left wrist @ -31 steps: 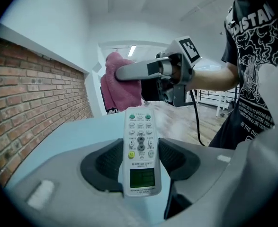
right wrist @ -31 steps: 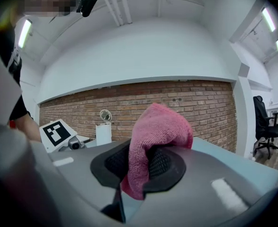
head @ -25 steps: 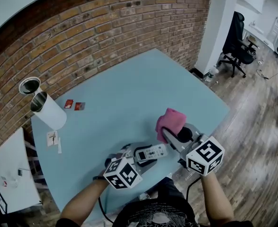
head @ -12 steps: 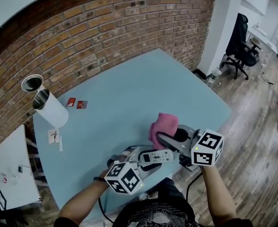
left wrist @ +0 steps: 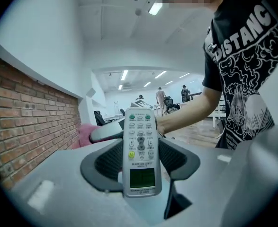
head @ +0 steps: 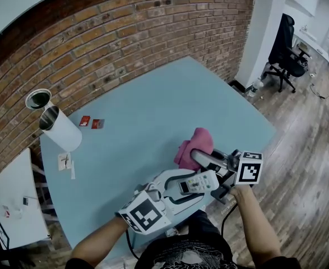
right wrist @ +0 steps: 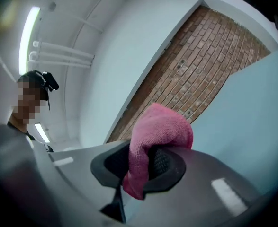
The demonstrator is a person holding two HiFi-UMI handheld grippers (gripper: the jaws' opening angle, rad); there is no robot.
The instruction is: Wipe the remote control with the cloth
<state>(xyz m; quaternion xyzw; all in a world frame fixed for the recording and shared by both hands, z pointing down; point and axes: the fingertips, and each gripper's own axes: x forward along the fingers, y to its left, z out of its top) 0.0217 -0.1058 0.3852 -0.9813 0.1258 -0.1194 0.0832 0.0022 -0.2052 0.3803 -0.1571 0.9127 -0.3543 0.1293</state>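
Observation:
A white remote control point(left wrist: 139, 150) with a small green screen lies between the jaws of my left gripper point(left wrist: 140, 159), which is shut on its two long sides. In the head view the remote point(head: 197, 182) is held up off the blue table point(head: 153, 105), buttons facing up, by the left gripper point(head: 193, 185). My right gripper point(head: 199, 156) is shut on a pink cloth point(head: 193, 144) just beyond the remote's far end; whether they touch cannot be told. In the right gripper view, the cloth point(right wrist: 160, 131) bulges out over the right gripper point(right wrist: 141, 168).
Two white open cylinders point(head: 58, 129) point(head: 38, 100) stand at the table's far left, with two red cards point(head: 91, 123) and paper slips point(head: 63, 162) nearby. A brick wall point(head: 125, 32) runs behind. A black office chair point(head: 285, 46) stands on the wooden floor at right.
My left gripper has risen with the remote and swung it to the right, toward the cloth. The right gripper has rolled about its own axis, staying near the same spot.

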